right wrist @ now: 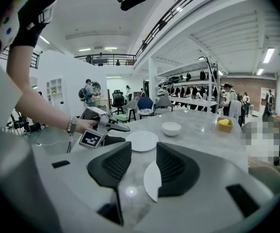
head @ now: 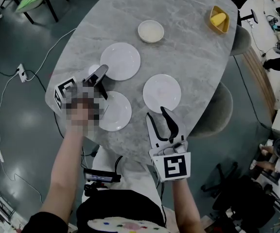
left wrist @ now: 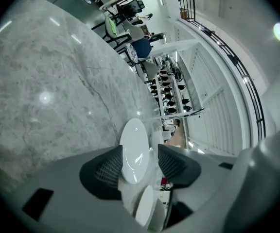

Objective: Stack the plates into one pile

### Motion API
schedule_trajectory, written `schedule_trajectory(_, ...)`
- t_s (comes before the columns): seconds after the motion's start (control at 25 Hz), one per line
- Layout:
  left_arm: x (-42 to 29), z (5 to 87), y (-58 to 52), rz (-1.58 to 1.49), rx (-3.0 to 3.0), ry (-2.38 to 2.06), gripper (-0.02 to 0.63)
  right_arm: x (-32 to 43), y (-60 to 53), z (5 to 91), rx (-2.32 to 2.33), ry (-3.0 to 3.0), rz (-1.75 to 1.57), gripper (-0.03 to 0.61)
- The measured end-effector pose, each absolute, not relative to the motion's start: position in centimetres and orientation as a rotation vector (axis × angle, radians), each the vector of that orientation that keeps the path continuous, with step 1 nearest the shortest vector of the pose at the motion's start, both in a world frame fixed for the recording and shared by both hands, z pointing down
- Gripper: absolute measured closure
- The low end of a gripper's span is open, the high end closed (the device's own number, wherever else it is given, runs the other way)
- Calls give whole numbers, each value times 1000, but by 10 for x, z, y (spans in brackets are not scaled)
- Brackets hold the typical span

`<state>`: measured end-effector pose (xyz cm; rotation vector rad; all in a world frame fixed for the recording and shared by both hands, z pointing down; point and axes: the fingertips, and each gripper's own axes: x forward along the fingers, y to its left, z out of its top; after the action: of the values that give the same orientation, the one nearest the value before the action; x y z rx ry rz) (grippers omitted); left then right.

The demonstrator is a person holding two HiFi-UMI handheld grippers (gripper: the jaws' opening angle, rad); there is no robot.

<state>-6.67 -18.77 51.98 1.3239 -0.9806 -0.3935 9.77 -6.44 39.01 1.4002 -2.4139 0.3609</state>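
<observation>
Showing glazed plates (head: 120, 61): stiff, slippery, breakable, best pinched at the rim; left gripper (left wrist: 140, 150) and right gripper (right wrist: 143, 150) gape, grasping nothing.

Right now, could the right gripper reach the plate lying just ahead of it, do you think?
Probably yes. The right gripper has its jaws apart, the plate lies right at their tips with its rim showing between them, and nothing else sits in the way.
</observation>
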Motion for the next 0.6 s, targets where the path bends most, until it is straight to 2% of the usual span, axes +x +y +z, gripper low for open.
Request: schedule_trajectory(0.6, -67, 531, -187, -339, 1255, -962, 388, 97, -66, 389, 1396, -2428, 357, 436)
